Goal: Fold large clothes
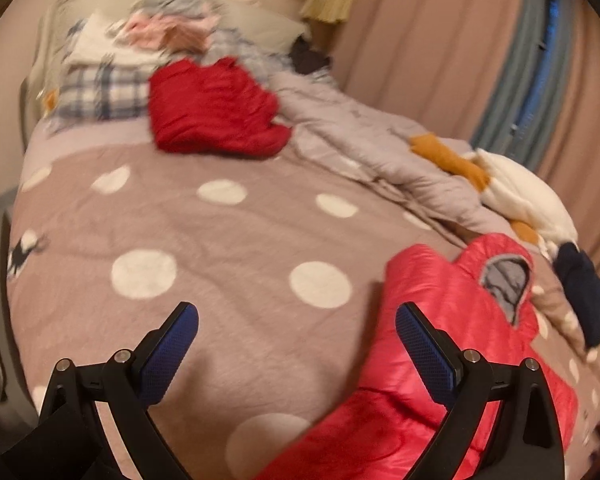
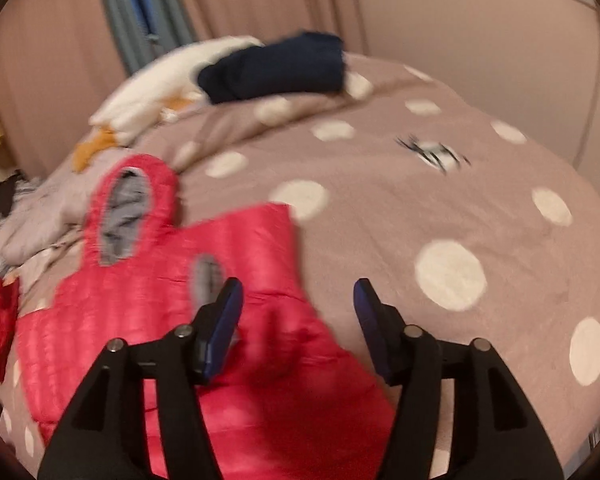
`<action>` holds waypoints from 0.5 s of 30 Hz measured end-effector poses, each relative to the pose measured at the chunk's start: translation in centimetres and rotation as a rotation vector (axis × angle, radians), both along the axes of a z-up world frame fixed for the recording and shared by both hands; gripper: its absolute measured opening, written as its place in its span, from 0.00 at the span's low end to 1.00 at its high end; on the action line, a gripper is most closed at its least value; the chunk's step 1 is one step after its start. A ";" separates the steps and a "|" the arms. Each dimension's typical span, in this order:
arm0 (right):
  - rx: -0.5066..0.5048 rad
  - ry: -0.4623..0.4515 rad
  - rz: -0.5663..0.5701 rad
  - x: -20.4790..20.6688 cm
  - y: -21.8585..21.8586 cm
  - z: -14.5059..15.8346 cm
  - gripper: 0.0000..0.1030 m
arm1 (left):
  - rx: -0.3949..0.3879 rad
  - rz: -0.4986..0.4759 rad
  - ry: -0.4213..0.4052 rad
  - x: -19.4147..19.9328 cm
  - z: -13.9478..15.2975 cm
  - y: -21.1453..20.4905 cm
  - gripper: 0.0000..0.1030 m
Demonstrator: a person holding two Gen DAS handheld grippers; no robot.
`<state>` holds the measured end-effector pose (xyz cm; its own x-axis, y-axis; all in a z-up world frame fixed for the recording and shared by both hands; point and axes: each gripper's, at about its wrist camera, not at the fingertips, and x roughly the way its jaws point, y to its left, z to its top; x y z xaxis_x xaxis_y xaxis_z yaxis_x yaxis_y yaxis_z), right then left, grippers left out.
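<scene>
A bright pink-red quilted hooded jacket (image 1: 440,320) lies spread on the bed, its grey-lined hood toward the rumpled bedding. In the right wrist view the same jacket (image 2: 148,292) fills the lower left. My left gripper (image 1: 296,322) hovers open above the bedspread, its right finger over the jacket's edge, nothing between its blue pads. My right gripper (image 2: 298,304) is open above the jacket's right edge; no fabric sits between its pads.
The bed has a mauve bedspread with white dots (image 1: 220,240). A dark red garment (image 1: 212,108) and a pile of clothes (image 1: 160,28) lie near the pillows. A grey duvet (image 1: 380,148), white and orange fabric (image 1: 520,192) and a folded navy garment (image 2: 276,66) lie by the curtain side.
</scene>
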<state>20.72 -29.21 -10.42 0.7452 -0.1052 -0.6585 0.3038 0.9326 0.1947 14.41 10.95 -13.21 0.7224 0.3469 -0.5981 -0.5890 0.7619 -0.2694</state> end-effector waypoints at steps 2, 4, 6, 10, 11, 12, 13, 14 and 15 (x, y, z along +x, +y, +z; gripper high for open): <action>0.034 -0.059 0.067 -0.7 1.6 1.0 0.69 | 0.031 -0.063 -0.003 0.7 0.1 -1.0 0.95; 0.049 -0.092 0.123 -0.9 2.9 1.5 0.72 | 0.019 -0.149 -0.006 1.7 -0.4 -1.9 0.95; 0.048 -0.120 0.201 -0.7 4.5 1.3 0.72 | 0.024 -0.215 0.016 2.9 -1.2 -3.0 0.95; 0.008 0.015 0.231 1.8 6.2 -2.7 0.71 | 0.029 -0.329 0.069 5.4 -3.4 -4.9 0.95; -0.008 0.057 0.219 2.4 6.2 -3.8 0.71 | 0.009 -0.358 0.080 5.9 -4.0 -5.3 0.95; -0.046 0.104 0.205 3.1 6.0 -5.3 0.71 | -0.023 -0.399 0.103 6.6 -5.2 -5.6 0.95; -0.068 0.133 0.199 3.6 5.4 -7.1 0.70 | -0.052 -0.431 0.134 7.3 -6.3 -5.9 0.94; -0.041 0.125 0.204 3.6 4.8 -7.9 0.71 | -0.080 -0.452 0.172 8.0 -7.5 -6.1 0.94; 0.000 0.102 0.201 3.3 4.1 -8.4 0.71 | -0.106 -0.452 0.194 8.5 -8.5 -5.9 0.94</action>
